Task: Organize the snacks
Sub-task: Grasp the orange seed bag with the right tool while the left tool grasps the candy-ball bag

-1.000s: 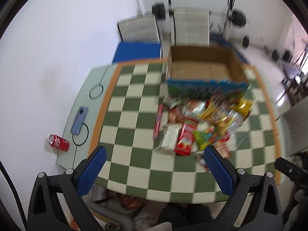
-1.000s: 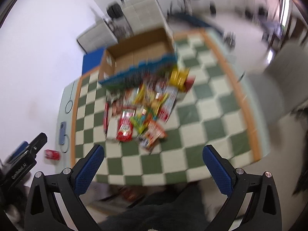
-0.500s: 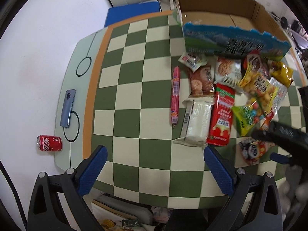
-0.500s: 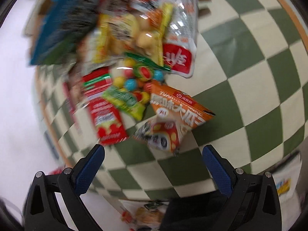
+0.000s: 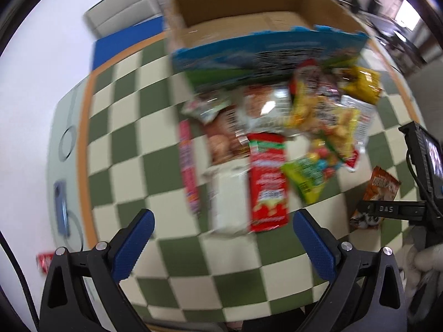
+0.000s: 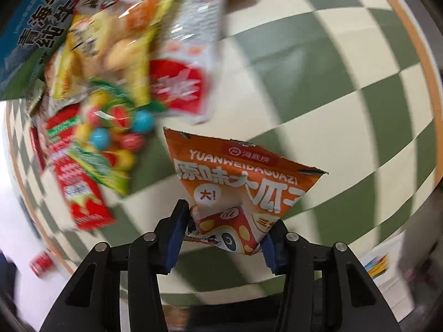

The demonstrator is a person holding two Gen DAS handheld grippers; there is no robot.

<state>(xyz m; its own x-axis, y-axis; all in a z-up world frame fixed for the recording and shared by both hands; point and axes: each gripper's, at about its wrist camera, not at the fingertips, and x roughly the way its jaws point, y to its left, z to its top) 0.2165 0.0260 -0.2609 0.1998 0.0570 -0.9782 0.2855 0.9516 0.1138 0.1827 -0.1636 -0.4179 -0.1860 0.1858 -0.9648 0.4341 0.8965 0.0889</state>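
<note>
Beside the orange packet (image 6: 243, 191) — candy bag (image 6: 110, 144) (overlapping red pack (image 6: 80, 193)).

Both my views bright, even daylight; heavy motion blur on snack pile (image 5: 279, 144), fisheye bends bench (image 5: 124, 144) edges.

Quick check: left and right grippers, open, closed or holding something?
Left gripper: open, empty.
Right gripper: jaws closing on the orange snack packet.

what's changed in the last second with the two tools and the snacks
Both tools dropped toward the checkered table. The right tool, wide open before, is closing around the orange sunflower-seed packet. The left tool stayed open and empty; snack pile and cardboard box unmoved.
</note>
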